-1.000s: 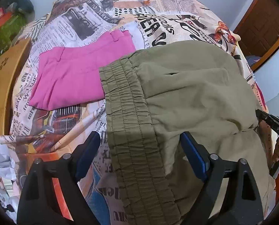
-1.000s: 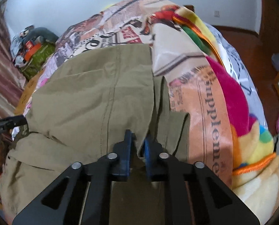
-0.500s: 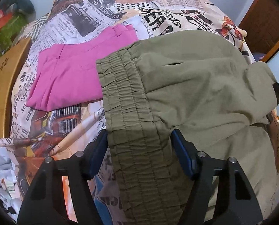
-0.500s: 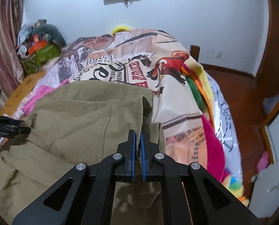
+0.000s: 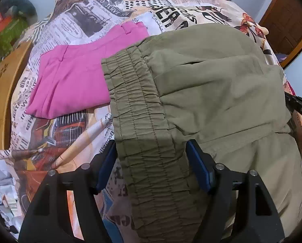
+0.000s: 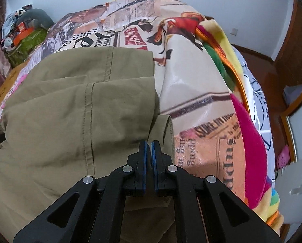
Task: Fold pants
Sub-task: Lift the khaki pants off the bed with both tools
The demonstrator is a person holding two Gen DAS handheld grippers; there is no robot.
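I see the olive pants spread on the newspaper-print bedspread, pink shorts touching them at ten o'clock. My left tongs gape wide astride the elastic waistband; my right tongs are pinched onto the pants' edge.

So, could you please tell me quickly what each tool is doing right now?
Left tool: open, fingers straddling the waistband of the olive pants.
Right tool: closed on the olive pants.
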